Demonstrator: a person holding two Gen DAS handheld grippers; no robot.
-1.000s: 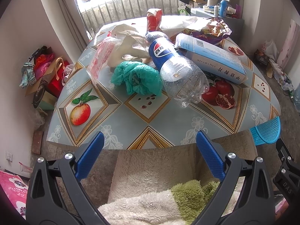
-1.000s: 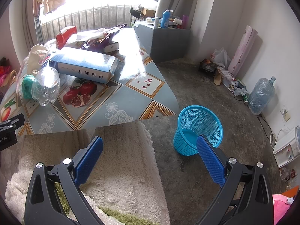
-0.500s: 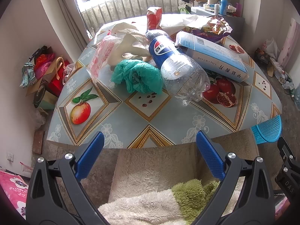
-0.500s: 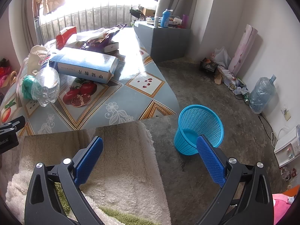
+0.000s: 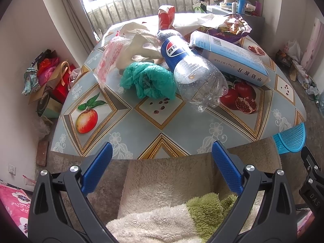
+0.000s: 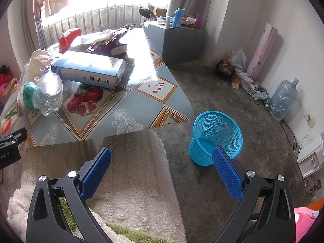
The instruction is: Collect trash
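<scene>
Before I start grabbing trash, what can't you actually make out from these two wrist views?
- Blue basket, left wrist view: mostly hidden behind the table edge.
- Blue basket's inside, right wrist view: partly blocked by the right gripper finger.
- Pepsi bottle cap: hidden by piled bags, both views.
- Green bag contents: crumpled shut.
- Left gripper: open, holding nothing.

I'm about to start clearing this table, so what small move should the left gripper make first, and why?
Probably ease the left gripper forward over the table edge toward the crumpled green bag. Its jaws are open and empty, short of the table, and the bag lies nearest among the trash. The blue basket stands empty on the floor.
</scene>
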